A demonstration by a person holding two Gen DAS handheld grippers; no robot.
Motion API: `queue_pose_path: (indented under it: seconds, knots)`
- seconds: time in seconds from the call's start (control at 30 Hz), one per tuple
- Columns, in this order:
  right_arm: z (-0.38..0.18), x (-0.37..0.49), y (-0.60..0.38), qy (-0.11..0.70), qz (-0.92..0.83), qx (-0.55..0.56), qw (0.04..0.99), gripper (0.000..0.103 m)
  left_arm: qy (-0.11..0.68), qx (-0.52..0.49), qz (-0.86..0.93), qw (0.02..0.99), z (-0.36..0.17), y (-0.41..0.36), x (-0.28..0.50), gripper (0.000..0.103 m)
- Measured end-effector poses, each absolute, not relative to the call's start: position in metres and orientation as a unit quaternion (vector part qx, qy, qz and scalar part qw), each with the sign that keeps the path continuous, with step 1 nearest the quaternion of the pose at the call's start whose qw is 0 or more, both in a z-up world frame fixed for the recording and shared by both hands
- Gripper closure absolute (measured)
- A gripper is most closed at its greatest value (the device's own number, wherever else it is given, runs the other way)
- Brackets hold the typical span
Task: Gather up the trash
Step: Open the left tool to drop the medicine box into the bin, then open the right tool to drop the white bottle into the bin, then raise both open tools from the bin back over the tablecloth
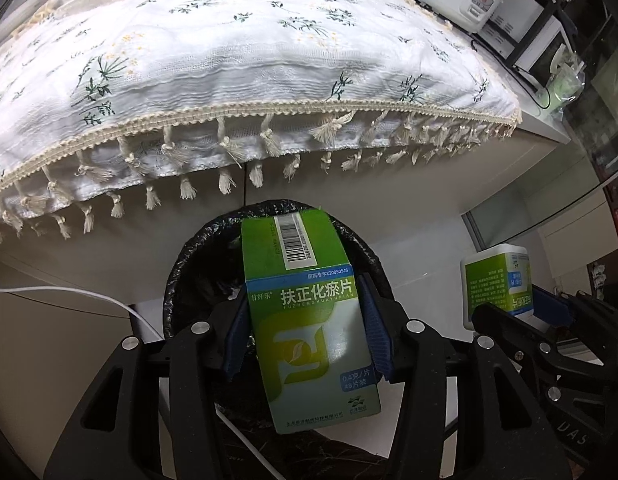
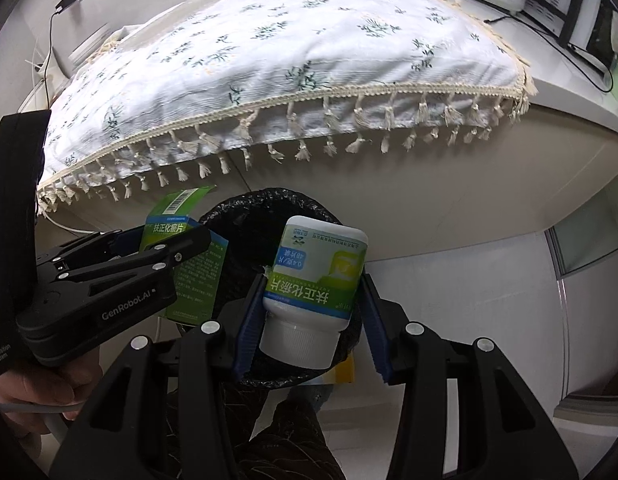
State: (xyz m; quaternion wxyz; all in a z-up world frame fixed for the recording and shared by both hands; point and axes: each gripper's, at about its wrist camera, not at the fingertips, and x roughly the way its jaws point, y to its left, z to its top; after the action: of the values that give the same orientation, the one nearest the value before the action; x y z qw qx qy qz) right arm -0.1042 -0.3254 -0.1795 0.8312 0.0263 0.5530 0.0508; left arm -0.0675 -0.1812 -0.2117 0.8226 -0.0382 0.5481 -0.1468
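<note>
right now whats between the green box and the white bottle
In the right wrist view, only the black-lined trash bin shows between the green box and the white bottle.

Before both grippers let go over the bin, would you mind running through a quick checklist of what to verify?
1. Left gripper grips the green cardboard medicine box on both sides: ok.
2. Right gripper grips the white plastic pill bottle with a green label, held cap toward the camera: ok.
3. Black-lined trash bin open, nothing covering its mouth: ok.
4. Box over the bin mouth: ok in the left wrist view; the right wrist view suggests it sits near the bin's left rim.
5. Bottle over the bin mouth: ok.
6. Room left inside the bin: cannot tell, its interior is dark.
</note>
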Motion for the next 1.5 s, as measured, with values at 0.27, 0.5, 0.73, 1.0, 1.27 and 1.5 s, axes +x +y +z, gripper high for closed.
queue_pose_path:
  seconds: [0.27, 0.5, 0.73, 1.0, 1.27, 1.5]
  knots:
    - [-0.182, -0.093, -0.320, 0.550, 0.062, 0.032, 0.832, 0.059, 0.532, -0.046, -0.133, 0.835, -0.200, -0.170, -0.066, 0.031]
    - [-0.188, -0.078, -0.306, 0.552, 0.080, 0.022, 0.829, 0.059, 0.520, -0.059, -0.092, 0.847, -0.188, -0.141, -0.069, 0.006]
    - [-0.200, -0.065, -0.282, 0.557, 0.103, -0.002, 0.824, 0.059, 0.513, -0.071, -0.049, 0.854, -0.182, -0.108, -0.075, 0.006]
    - [-0.213, -0.054, -0.258, 0.565, 0.118, -0.022, 0.816, 0.059, 0.507, -0.085, -0.011, 0.857, -0.181, -0.075, -0.082, 0.006]
    - [-0.225, -0.046, -0.240, 0.572, 0.123, -0.037, 0.810, 0.059, 0.511, -0.103, 0.009, 0.854, -0.184, -0.052, -0.084, 0.006]
    - [-0.224, -0.044, -0.235, 0.570, 0.125, -0.043, 0.811, 0.056, 0.514, -0.105, 0.015, 0.851, -0.187, -0.048, -0.084, 0.006]
